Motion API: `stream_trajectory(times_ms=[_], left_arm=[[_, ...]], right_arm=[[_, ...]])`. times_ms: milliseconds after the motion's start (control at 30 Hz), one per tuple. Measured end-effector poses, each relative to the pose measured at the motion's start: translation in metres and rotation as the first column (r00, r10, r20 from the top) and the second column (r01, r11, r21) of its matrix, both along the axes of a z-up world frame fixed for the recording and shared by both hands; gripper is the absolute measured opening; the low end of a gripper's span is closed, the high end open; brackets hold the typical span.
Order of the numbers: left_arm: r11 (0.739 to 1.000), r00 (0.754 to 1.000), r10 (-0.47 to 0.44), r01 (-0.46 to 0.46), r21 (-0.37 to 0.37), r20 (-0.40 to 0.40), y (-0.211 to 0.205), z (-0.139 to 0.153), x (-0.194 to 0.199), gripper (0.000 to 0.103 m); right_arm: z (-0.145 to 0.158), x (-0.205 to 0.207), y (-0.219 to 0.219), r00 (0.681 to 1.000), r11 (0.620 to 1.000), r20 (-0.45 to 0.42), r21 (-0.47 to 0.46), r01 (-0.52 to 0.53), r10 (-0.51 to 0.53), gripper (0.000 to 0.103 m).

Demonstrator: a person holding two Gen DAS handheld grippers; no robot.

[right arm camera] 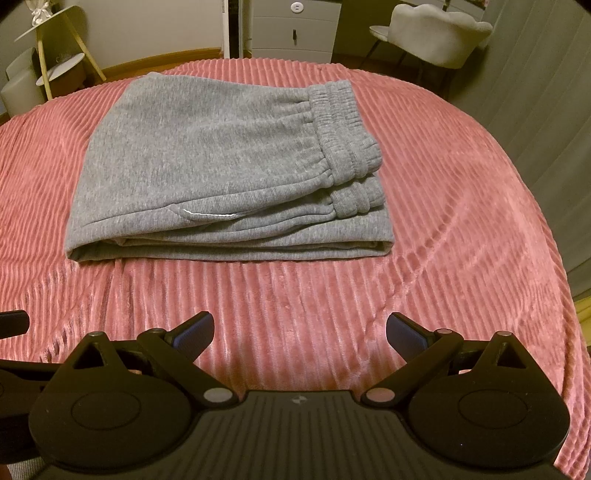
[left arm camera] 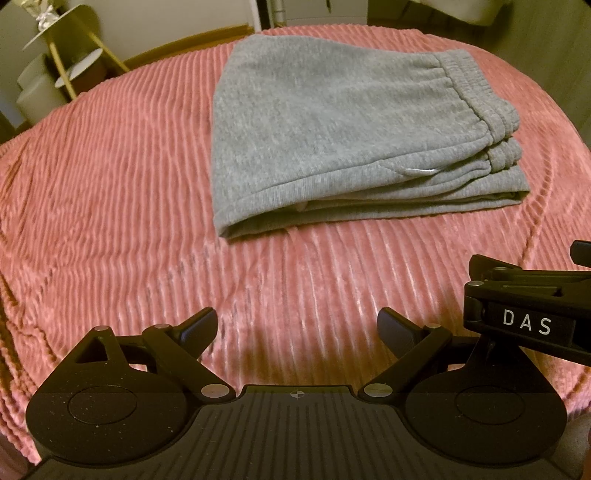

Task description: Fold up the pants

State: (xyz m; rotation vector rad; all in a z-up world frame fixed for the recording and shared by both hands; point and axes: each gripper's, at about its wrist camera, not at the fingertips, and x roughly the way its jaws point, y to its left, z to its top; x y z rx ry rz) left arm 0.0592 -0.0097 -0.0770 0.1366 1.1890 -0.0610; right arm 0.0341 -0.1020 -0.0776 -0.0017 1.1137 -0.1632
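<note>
Both grippers are spread wide and holding nothing. The black two-finger left gripper (left arm camera: 297,330) hangs over bare blanket, well short of the pants, and the black two-finger right gripper (right arm camera: 300,334) is doing the same right alongside it. You can actually see the right one poking into the left wrist view from the right edge, with "DAS" printed on it.

The grey fleece sweatpants (right arm camera: 225,173) are folded into a compact stack of layers, lying flat on the pink ribbed plush blanket (right arm camera: 295,295), toward its far side. The elastic waistband (right arm camera: 345,129) ends up on the right of the bundle, folded edges facing the grippers. A little pale strip shows on the front hem.

Behind the blanket there's a pale tiered side table with yellow legs (right arm camera: 55,55), a grey drawer cabinet (right arm camera: 295,29) and a light upholstered chair (right arm camera: 436,33).
</note>
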Motion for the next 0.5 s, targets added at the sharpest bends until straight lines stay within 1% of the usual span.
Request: stream_trajectory(times_ms=[200, 333, 500], left_arm=[[1.000, 1.000, -0.012, 0.013, -0.005, 0.011, 0.0000, 0.0006, -0.0010, 0.097], [1.000, 0.999, -0.021, 0.020, 0.023, 0.037, -0.0019, 0.0025, -0.0026, 0.097], [0.999, 0.999, -0.023, 0.022, 0.030, 0.048, -0.0022, 0.0041, -0.0022, 0.097]], right_arm=[[0.0005, 0.0002, 0.0000, 1.000, 1.000, 0.001, -0.003, -0.001, 0.001, 0.100], [0.0007, 0.0005, -0.0003, 1.000, 1.000, 0.000, -0.005, -0.002, 0.002, 0.100], [0.0008, 0.0006, -0.0004, 1.000, 1.000, 0.001, -0.003, 0.000, 0.000, 0.100]])
